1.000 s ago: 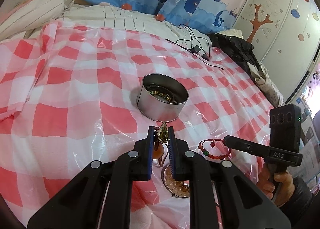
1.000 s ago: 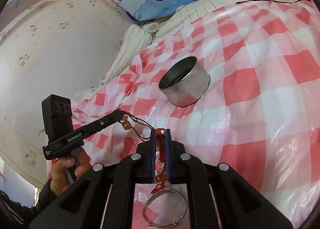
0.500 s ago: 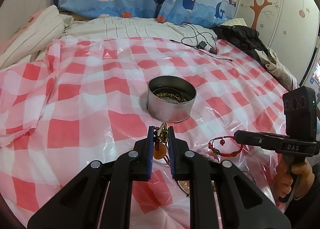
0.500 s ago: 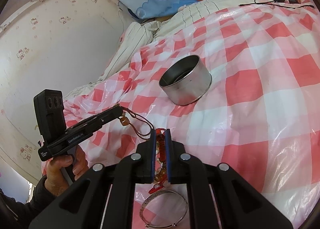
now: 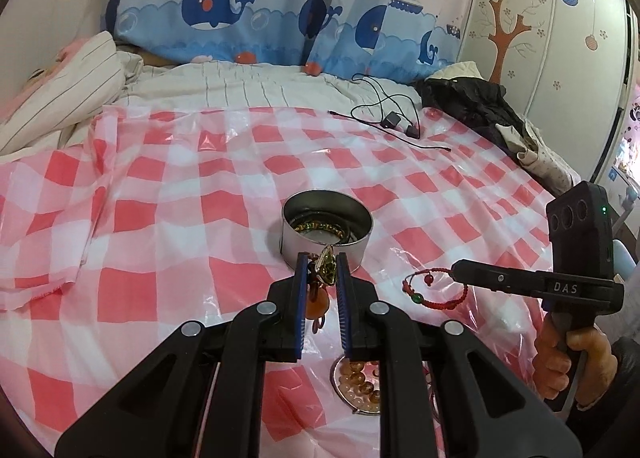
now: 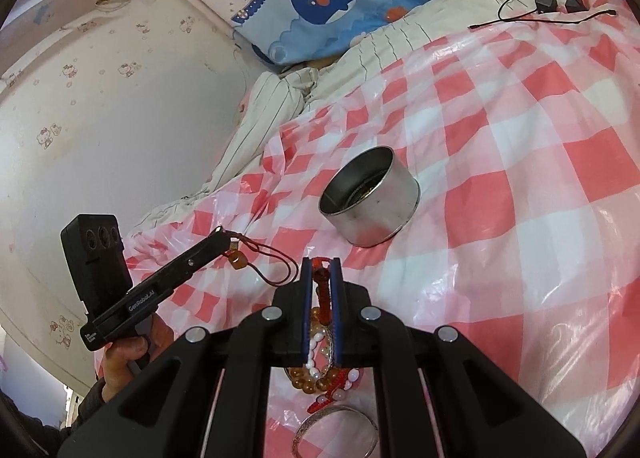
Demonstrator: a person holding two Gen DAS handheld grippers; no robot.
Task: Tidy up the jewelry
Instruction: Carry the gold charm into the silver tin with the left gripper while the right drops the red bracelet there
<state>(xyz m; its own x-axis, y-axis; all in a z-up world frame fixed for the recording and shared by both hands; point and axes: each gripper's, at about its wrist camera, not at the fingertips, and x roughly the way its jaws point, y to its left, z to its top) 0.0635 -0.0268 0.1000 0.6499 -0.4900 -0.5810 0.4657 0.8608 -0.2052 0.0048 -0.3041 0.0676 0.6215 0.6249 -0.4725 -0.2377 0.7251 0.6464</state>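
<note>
Flanking tin [image 5: 327, 234] (pendant [image 5: 325, 270], bracelet [image 5: 434, 290])

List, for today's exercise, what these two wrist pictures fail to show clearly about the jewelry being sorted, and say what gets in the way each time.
- Metal tin: left wrist view shows only part of the chain inside; its near wall hides the rest.
- Bead pile: the left gripper covers much of it.
- Silver bangle: right wrist view, partly behind the right gripper and cut off at the bottom edge.
- Pendant: too small to make out its design.
</note>
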